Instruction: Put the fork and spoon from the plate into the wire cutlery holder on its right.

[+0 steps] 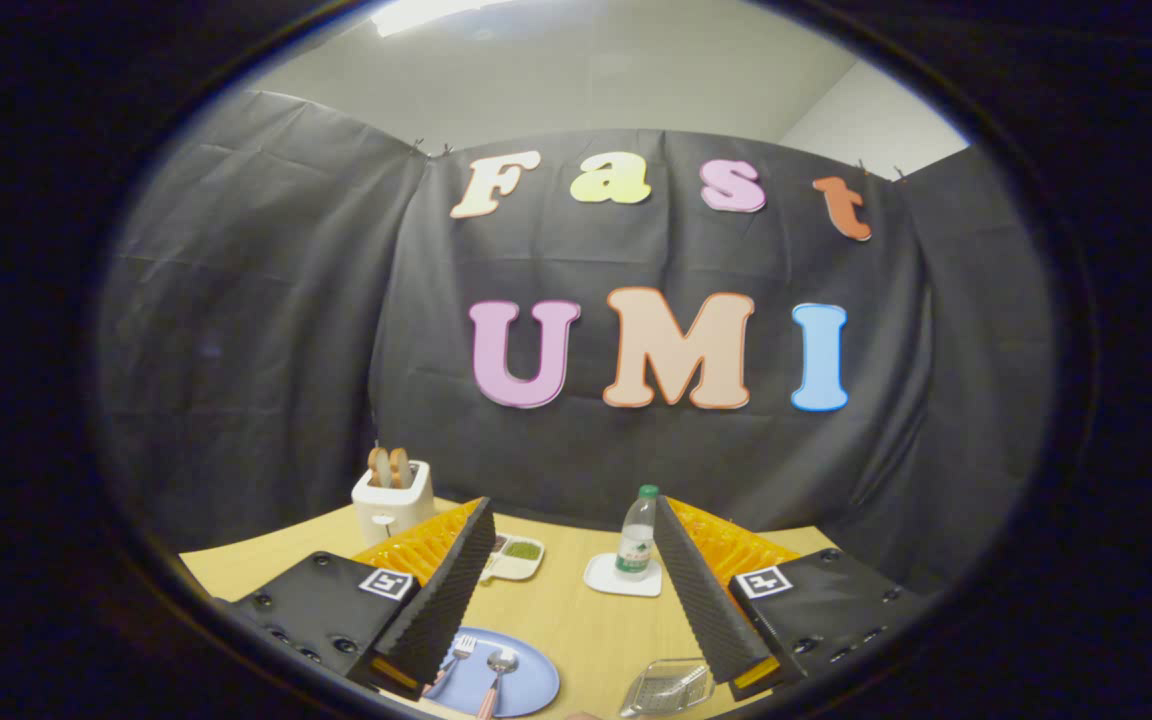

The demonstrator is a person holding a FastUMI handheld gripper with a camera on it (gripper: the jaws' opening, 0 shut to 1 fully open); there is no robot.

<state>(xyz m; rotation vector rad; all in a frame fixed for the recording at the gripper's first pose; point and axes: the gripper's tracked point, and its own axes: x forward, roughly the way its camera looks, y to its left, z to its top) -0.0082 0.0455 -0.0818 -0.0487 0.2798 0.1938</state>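
The gripper (576, 590) hangs high above the pale wooden table (576, 625) with its jaws spread wide and nothing between them; the round blue plate (534, 690) lies low beside the left finger, partly tucked under its tip, and on it rest the small metal fork with a pink handle (455, 660) and the metal spoon with a pink handle (495, 676), side by side and close together; both have their long axes running roughly along the fingers' direction, heads pointing away toward the booth wall and handles trailing back toward the gripper, the fork slanting a little leftward at the handle; the silvery wire cutlery holder (669, 687) sits just inside the right finger's tip, apart from the plate. The likely trouble, as I judge it: the two utensils lie so near each other that a wide closing could pinch both or nudge one off the plate; a thin flat handle may also slip or pivot in the grip; and the light holder could tip or slide if a utensil strikes its rim. A clear plastic bottle with a green cap (637, 538) stands beyond the jaws.
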